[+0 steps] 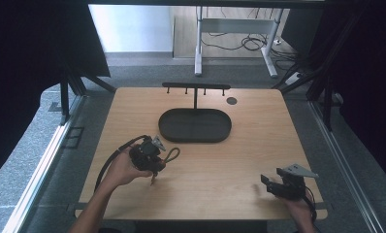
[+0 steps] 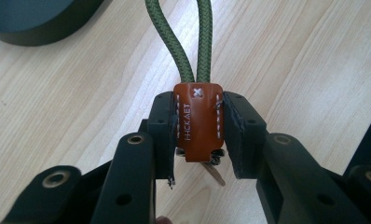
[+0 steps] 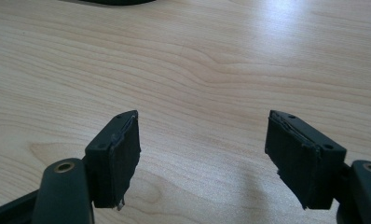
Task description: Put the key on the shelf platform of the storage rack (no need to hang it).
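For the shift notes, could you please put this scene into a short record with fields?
held item: key fob, brown leather tag on a green cord loop
left gripper: shut on the tag, loop pointing away from the hand
right gripper: open, nothing between its jaws, above bare wood
table: light wood
tray: dark oval, at the far middle
rack: dark T-shaped hook stand behind the tray

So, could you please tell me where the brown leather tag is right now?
The brown leather tag sits clamped in the left gripper, at the table's left front, short of the black oval tray.
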`<action>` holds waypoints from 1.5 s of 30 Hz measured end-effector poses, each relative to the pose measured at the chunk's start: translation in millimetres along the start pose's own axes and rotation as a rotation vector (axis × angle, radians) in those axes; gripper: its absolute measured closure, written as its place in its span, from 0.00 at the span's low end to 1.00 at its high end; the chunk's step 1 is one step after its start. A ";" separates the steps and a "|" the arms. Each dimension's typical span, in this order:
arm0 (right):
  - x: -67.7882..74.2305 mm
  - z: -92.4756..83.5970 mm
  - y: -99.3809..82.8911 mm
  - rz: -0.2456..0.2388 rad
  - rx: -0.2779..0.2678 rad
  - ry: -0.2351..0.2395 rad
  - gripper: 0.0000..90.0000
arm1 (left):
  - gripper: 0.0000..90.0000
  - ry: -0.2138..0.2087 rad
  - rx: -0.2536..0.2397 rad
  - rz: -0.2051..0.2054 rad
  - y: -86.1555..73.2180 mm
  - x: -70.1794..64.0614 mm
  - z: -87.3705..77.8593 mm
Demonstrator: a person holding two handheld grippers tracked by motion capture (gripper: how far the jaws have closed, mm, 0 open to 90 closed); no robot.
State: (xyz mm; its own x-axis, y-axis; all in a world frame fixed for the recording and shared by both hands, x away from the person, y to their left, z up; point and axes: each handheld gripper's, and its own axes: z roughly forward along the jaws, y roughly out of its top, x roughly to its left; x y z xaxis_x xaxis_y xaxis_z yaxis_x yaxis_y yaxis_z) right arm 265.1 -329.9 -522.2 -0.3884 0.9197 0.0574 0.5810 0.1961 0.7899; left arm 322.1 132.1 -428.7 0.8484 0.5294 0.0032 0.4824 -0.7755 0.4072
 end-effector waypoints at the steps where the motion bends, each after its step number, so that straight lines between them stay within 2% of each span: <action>1: 0.0 0.0 0.0 -0.001 0.001 0.000 0.30 | 0.74 0.004 0.000 0.001 0.8 -0.1 -1.1; 16: 0.4 1.5 -0.8 -0.005 0.010 0.003 0.30 | 0.74 0.020 -0.010 0.024 11.8 0.6 -13.1; 32: 0.0 4.3 -2.6 -0.016 0.020 0.001 0.31 | 0.74 0.002 -0.008 0.013 17.2 6.3 -9.0; 37: 0.7 5.4 -3.0 -0.021 0.029 0.002 0.31 | 0.74 0.008 -0.008 0.006 18.7 8.2 -6.9; 45: 0.4 7.6 -4.5 -0.024 0.043 -0.003 0.31 | 0.74 0.014 -0.006 0.020 26.7 9.3 -10.7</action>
State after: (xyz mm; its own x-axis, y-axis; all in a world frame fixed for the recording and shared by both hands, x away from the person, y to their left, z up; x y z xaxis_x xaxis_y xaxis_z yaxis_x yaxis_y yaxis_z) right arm 267.8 -327.8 -530.5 -0.4006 0.9155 0.0372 0.6019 0.2323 0.7641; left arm 340.5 119.9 -408.1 0.8546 0.5187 0.0246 0.4641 -0.7841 0.4122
